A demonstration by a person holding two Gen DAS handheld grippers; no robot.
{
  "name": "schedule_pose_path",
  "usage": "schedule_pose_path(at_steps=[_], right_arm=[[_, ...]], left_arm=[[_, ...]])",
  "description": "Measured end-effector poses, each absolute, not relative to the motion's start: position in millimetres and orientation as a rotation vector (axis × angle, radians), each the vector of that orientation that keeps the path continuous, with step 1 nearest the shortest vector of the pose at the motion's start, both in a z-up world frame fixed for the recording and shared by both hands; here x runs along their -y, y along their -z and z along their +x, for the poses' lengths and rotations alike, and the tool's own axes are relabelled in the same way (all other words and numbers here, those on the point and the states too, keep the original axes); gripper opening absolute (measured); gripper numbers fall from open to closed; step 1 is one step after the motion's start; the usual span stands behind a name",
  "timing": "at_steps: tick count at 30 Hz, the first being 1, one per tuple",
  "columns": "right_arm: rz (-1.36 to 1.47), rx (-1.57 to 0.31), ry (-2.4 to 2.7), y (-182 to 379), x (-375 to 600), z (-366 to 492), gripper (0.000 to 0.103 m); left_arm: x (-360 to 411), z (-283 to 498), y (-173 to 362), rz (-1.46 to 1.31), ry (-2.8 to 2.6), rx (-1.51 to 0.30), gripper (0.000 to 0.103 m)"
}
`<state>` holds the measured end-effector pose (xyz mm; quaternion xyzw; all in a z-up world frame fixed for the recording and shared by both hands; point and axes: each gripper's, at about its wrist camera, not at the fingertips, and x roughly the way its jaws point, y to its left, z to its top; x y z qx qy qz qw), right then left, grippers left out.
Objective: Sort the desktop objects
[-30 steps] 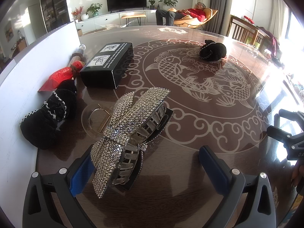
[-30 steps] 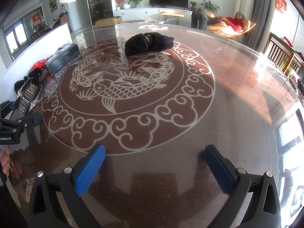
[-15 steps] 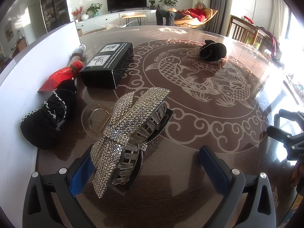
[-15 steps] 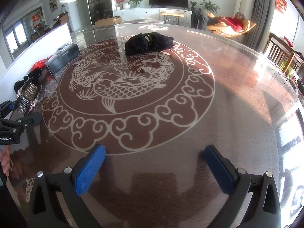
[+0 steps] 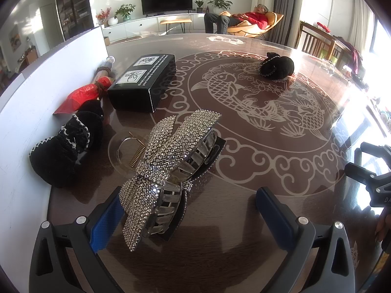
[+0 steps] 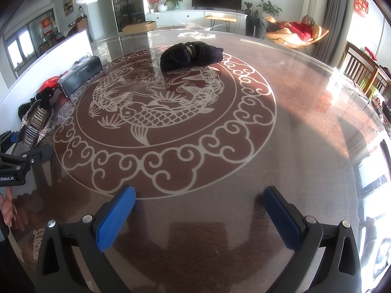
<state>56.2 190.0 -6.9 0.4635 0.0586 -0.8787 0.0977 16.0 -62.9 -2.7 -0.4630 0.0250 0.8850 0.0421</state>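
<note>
- Nothing had moved since the earlier frames: both grippers and every object sat where they were a second before.
- The rhinestone hair claw lay on the glass-topped table at the near left, partly between the fingers of the left gripper; it covered the tip of the left blue pad, though contact could not be confirmed.
- The left gripper's fingers were spread wide, the right pad well apart from the claw.
- Just behind the claw lay a clear hair clip with a brass spring, flat on the table.
- Left of that, a black lace-trimmed scrunchie rested against the white board along the table's left edge.
- Farther along the board were a red-wrapped item and, just right of it, a closed black box with white labels; its contents were not visible.
- Far right in the left wrist view, a second black scrunchie sat alone on the fish pattern, well apart from the rest.
- The right gripper hovered over bare table, fingers wide apart and holding nothing; the same dark scrunchie lay far ahead of it.
- A person reclined in a chair beyond the table, near a television.
</note>
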Motion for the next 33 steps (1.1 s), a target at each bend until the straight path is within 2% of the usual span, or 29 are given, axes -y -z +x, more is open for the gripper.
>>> schedule_pose_path(at_steps=[8,17,21,26,28,30,32,33], right_arm=[[1.373,-0.171,2.602,7,-191,56,0.103],[1.368,-0.15,2.576,6,-191,51,0.103],[1.37,0.032,2.479,-3,-195,2,0.103],[1.393,0.495,2.398,-14,-202,-99,0.103],[1.45,0.626,2.362,-8,-193,-131,0.103],[1.464,0.627,2.43,-9,-180,-149,0.103],[1.492,0.542,2.452,-7,-163,-162,0.102],[1.481,0.457,2.498,-9,-155,-164,0.099]], left_arm=[[74,16,2,-1.454,-2.786,-0.007,0.103],[74,16,3,-1.456,-2.788,-0.007,0.103],[73,16,3,-1.456,-2.788,-0.007,0.103],[73,16,3,-1.456,-2.789,-0.006,0.103],[74,16,3,-1.456,-2.788,-0.007,0.103],[73,16,4,-1.455,-2.788,-0.007,0.103],[72,16,4,-1.455,-2.788,-0.006,0.103],[72,16,4,-1.455,-2.789,-0.006,0.103]])
